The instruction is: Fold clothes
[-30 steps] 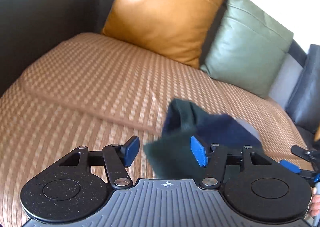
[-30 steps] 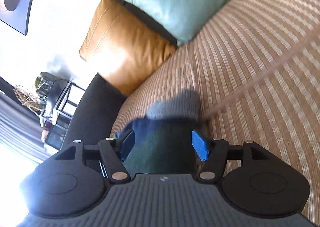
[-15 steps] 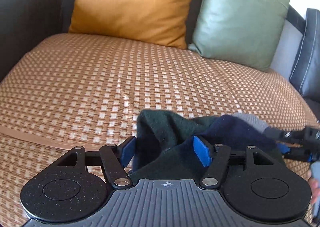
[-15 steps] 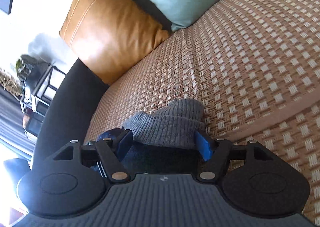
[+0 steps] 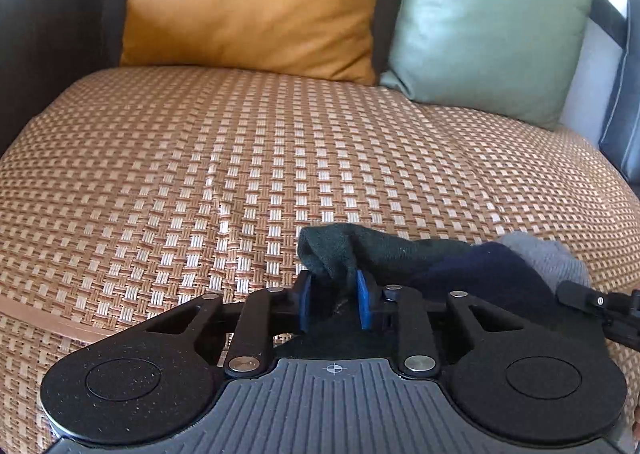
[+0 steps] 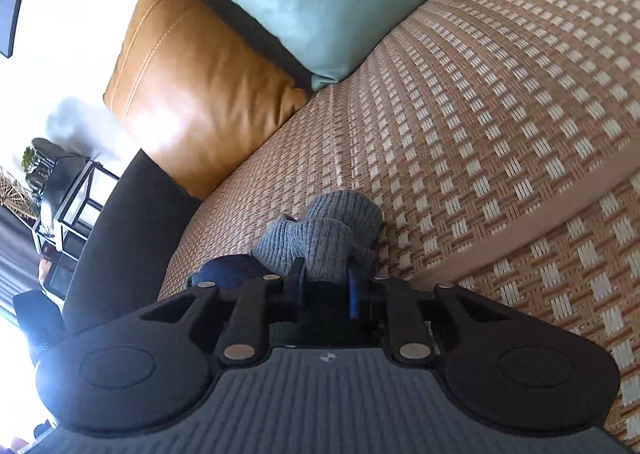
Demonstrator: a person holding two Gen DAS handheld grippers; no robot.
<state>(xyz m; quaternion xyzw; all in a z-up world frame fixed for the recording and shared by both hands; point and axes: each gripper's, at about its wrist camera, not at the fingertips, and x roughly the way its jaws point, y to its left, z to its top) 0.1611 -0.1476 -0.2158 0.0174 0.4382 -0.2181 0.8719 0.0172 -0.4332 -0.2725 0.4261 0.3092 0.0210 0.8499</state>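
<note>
Woven sofa mat (image 5: 240, 157) carries the sock (image 5: 400, 254) at lower centre, where the left gripper (image 5: 331, 300) has just closed onto its green end and the right gripper (image 6: 325, 286) onto its grey cuff; grasp step, next probably lift and double over.

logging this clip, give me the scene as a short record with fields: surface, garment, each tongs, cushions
surface: woven sofa seat
garment: sock with dark green, navy and grey parts, lying on the seat
left tongs: jaws just closed, pinching the dark green end
right tongs: jaws just closed, pinching the grey ribbed end
cushions: orange cushion and green cushion against the backrest
fold: not yet made
</note>
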